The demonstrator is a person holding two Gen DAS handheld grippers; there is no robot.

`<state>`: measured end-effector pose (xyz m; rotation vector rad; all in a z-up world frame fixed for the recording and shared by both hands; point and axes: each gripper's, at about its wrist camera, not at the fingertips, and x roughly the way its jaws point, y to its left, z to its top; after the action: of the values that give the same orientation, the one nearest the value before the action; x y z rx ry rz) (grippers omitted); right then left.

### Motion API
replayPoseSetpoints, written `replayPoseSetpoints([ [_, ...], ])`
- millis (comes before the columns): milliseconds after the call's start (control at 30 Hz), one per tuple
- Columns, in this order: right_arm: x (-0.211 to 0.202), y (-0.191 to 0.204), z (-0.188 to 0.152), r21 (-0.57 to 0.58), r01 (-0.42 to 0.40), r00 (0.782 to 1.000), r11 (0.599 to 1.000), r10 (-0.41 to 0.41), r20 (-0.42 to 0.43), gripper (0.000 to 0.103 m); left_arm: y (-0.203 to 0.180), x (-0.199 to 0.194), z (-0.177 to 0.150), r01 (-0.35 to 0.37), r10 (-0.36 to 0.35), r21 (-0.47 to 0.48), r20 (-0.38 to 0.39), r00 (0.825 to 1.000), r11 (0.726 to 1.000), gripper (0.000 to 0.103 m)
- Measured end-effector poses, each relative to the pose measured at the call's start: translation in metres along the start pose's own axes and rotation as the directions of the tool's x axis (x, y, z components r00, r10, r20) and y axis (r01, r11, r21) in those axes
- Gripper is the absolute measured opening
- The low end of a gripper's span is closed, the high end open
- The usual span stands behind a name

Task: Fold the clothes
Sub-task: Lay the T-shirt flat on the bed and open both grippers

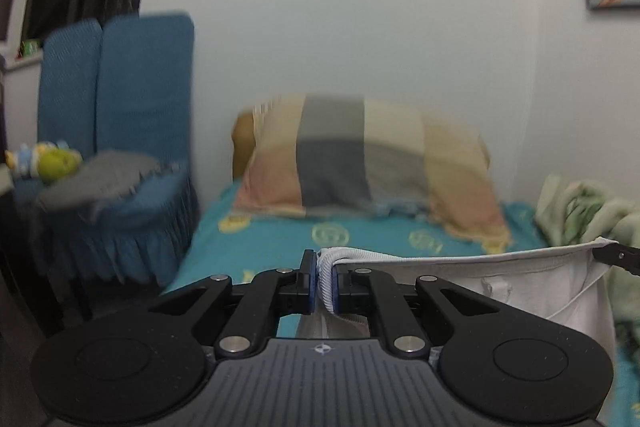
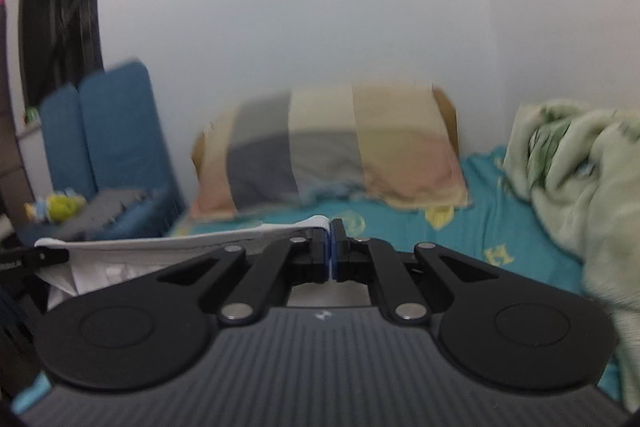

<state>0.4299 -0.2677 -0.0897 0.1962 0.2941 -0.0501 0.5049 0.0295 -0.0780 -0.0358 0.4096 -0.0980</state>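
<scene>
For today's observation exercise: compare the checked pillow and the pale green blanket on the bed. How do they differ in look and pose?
1. The checked pillow shows blocks of grey, cream and peach; the pale green blanket is one soft green with faint darker markings.
2. The pillow is plump and leans against the wall; the blanket lies crumpled in a loose heap.
3. The pillow sits at the middle of the bed's head; the blanket is off to the right.

Both rest on the teal bedsheet.

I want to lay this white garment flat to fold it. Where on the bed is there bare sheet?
The widest bare teal sheet lies between the checked pillow at the wall and both tools; the left tool and right tool hold the white garment stretched above it. The right side is crowded by the green blanket.
</scene>
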Motion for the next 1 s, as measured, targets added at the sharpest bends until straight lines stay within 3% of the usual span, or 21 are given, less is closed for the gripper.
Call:
replayPoseSetpoints([
  [133, 0.073, -0.022, -0.046, 0.064, -0.037, 0.99, 0.997, 0.045, -0.134, 0.005, 0.001, 0.087, -0.049, -0.023, 0.019, -0.03, -0.129, 0.991, 0.999, 0.011],
  [233, 0.101, -0.032, -0.071, 0.082, -0.047, 0.977, 0.996, 0.063, -0.205, 0.006, 0.007, 0.133, -0.075, -0.031, 0.021, -0.043, -0.213, 0.977, 0.999, 0.011],
  [367, 0.114, -0.044, -0.085, 0.166, -0.066, 0.965, 0.984, 0.106, -0.241, 0.006, 0.012, 0.164, -0.094, -0.024, 0.005, -0.066, -0.271, 0.963, 0.997, 0.011],
  [500, 0.118, -0.049, -0.084, 0.197, -0.077, 0.959, 0.977, 0.127, -0.255, 0.008, 0.014, 0.165, -0.093, -0.007, -0.008, -0.057, -0.266, 0.964, 0.998, 0.012],
  [567, 0.119, -0.05, -0.082, 0.198, -0.083, 0.956, 0.977, 0.134, -0.26, 0.009, 0.02, 0.161, -0.091, 0.004, -0.02, -0.06, -0.276, 0.961, 0.998, 0.018],
  [633, 0.12, -0.048, -0.079, 0.176, -0.086, 0.953, 0.981, 0.133, -0.273, 0.011, 0.024, 0.156, -0.085, 0.007, -0.019, -0.042, -0.285, 0.958, 0.999, 0.044],
  [667, 0.118, -0.046, -0.077, 0.163, -0.091, 0.95, 0.982, 0.135, -0.28, 0.018, 0.026, 0.153, -0.082, 0.008, -0.017, -0.031, -0.289, 0.957, 0.999, 0.051],
  [733, 0.11, -0.042, -0.071, 0.148, -0.111, 0.952, 0.983, 0.148, -0.27, 0.052, 0.027, 0.138, -0.073, 0.023, -0.027, -0.018, -0.279, 0.96, 1.0, 0.069],
  [767, 0.105, -0.041, -0.068, 0.144, -0.122, 0.953, 0.982, 0.157, -0.258, 0.08, 0.026, 0.129, -0.068, 0.032, -0.034, -0.013, -0.274, 0.961, 0.999, 0.074],
  [800, 0.1, -0.039, -0.065, 0.138, -0.134, 0.955, 0.981, 0.165, -0.246, 0.089, 0.026, 0.121, -0.064, 0.04, -0.04, -0.006, -0.269, 0.962, 0.999, 0.082],
  [1000, 0.044, -0.027, -0.038, 0.12, -0.137, 0.965, 0.983, 0.16, -0.207, 0.087, 0.018, 0.04, -0.047, 0.084, -0.079, 0.01, -0.227, 0.971, 0.996, 0.082],
])
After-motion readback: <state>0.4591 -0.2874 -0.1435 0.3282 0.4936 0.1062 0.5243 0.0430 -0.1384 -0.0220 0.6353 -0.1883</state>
